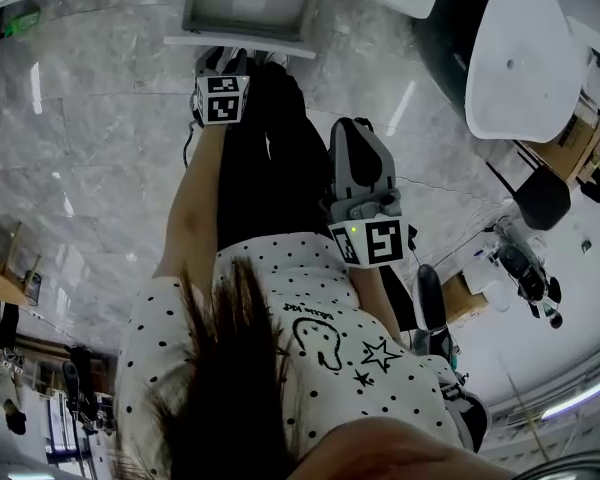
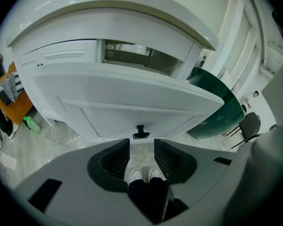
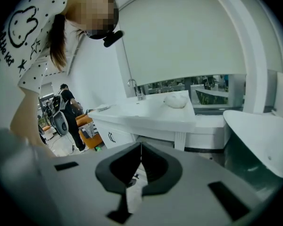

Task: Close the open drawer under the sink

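Nearest the head view's lens, dark hair and a white polka-dot shirt fill the foreground, the wearer leaning forward. Beyond them the right gripper is carried back, well apart from the furniture. The left gripper reaches lower, near the white pulled-out drawer with a grey interior at the top edge. The drawer stands open over the grey marble floor.

Left gripper view: the fingers stand apart with nothing between them; only floor and the person's white shoes show through the gap. The drawer's white panelled front lies directly ahead, its small dark knob just above the jaw line, untouched. Judgement: this gripper is lined up on the front to push it home, and spread jaws suit either a flat push or a hold on the knob.

Right gripper view: the fingers meet at their tips, holding nothing. They face a white sink counter with a chrome tap. Judgement: this gripper is idle, held back to keep the approach clear.
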### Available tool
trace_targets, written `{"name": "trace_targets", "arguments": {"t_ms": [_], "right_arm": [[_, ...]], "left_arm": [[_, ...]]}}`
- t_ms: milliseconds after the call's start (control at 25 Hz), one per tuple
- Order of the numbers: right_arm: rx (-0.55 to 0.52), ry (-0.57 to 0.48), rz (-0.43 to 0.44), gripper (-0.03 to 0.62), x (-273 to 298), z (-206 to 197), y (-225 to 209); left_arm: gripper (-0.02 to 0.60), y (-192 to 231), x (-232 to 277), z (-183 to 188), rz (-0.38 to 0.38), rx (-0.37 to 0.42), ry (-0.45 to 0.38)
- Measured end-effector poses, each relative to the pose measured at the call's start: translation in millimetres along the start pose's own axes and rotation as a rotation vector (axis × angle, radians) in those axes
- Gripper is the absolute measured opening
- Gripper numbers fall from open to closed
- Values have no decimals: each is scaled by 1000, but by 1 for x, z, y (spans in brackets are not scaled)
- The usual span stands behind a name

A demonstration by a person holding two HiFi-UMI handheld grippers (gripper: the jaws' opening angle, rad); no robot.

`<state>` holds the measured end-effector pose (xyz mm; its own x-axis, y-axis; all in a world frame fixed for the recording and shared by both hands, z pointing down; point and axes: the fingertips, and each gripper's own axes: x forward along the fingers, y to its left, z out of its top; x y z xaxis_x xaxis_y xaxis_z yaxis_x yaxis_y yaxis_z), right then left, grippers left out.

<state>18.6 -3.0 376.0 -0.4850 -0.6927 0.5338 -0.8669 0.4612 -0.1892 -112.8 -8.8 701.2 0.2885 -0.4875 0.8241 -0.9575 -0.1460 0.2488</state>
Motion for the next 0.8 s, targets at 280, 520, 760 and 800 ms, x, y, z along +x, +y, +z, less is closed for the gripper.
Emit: {"name": "trace_targets", "arguments": {"t_ms": [280,520,760,800], "right_arm": [[45,-7,-12,14,32,-24,1],[87,39,-21,14,42,-46,1],[117,54,-39,14,46,-60,-8],[120,53,-42,14,46,-61,-9]], "left_arm": [[147,5,29,5,-26,65,-43],[146,0,37,12,-38,80,-86],[141,2,40,13,-30,50,-104],[141,2,39,13,-30,49,-105]]}}
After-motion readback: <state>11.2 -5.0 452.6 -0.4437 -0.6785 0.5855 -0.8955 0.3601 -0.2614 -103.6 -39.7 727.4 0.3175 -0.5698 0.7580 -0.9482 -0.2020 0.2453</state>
